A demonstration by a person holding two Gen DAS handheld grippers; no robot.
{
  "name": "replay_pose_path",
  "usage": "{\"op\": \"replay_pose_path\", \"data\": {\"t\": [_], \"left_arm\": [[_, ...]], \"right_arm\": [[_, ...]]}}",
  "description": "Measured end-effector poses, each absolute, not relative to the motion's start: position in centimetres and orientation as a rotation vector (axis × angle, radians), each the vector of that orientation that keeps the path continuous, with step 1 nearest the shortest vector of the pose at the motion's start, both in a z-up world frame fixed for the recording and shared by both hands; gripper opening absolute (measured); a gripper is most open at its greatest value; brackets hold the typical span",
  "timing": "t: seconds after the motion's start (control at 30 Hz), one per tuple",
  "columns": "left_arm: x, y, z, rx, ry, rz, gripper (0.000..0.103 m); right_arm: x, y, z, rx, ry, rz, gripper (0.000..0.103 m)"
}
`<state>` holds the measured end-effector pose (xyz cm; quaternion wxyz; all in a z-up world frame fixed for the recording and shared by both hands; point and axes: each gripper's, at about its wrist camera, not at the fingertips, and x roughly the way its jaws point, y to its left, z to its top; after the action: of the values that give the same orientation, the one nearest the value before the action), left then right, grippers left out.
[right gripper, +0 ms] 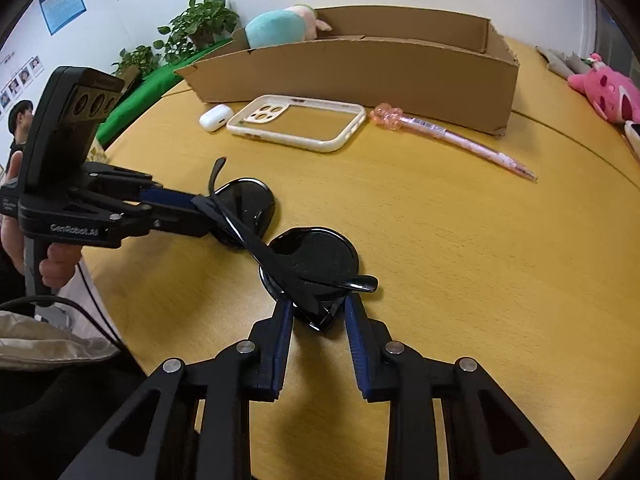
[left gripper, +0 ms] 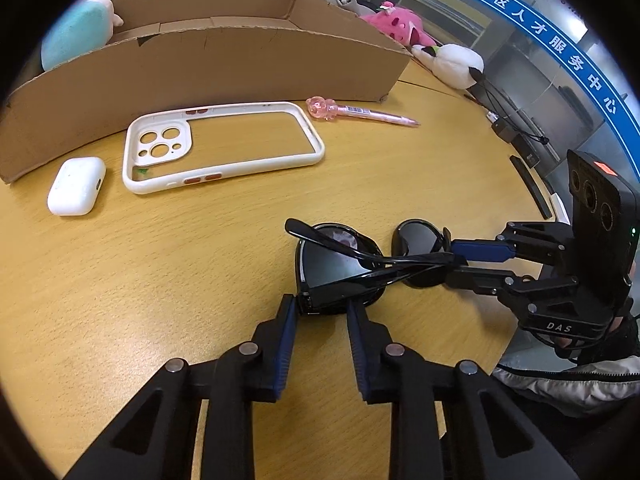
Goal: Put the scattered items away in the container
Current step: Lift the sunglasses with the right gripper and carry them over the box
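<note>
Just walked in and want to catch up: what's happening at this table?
A person is working a handheld tool in each hand on black sunglasses lying folded on the wooden table. The left tool clamps one end, the right tool the other. An earbud case, phone case and pink pen lie in front of the cardboard box.

— Looks like an office or service centre?
— Yes: wooden bench (right gripper: 460, 216), posters (right gripper: 62, 2) and staff photos (right gripper: 20, 80) on the wall behind it, potted plants (right gripper: 200, 24) beside, blue lettered glass partition (left gripper: 560, 48).
</note>
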<state>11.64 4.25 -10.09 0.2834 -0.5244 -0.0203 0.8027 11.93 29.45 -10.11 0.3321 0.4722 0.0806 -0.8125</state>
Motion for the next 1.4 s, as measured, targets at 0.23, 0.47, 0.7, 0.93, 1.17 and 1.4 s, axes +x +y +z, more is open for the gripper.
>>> {"op": "replay_pose_path", "data": {"t": [0.23,0.47,0.7,0.93,1.17,1.4], "left_arm": [[11.7,4.7,-9.7,-1.378,-0.038,2.149,0.02],[11.7,4.4,-6.6,-1.298,-0.037,2.2,0.017],[11.4,3.2,-2.5,-1.18,-0.012,2.274,0.016],[9.9,1.4,2.4,-1.023,0.021,2.351,0.016],[6.0,0.4,6.8,-0.925,0.065,2.409,0.017],[1.2,-0.7,10.1,-0.876,0.102,2.436,0.017]], "right_arm": [[11.4,29.7,-10.0,1.23,0.222,-2.141,0.025],[10.8,29.7,-8.1,1.161,0.227,-2.179,0.023],[10.2,28.9,-4.2,1.036,0.266,-2.219,0.023],[8.5,27.2,1.9,0.856,0.373,-2.255,0.023],[5.1,24.8,7.4,0.704,0.506,-2.272,0.023],[0.0,22.5,11.2,0.62,0.599,-2.27,0.023]]}}
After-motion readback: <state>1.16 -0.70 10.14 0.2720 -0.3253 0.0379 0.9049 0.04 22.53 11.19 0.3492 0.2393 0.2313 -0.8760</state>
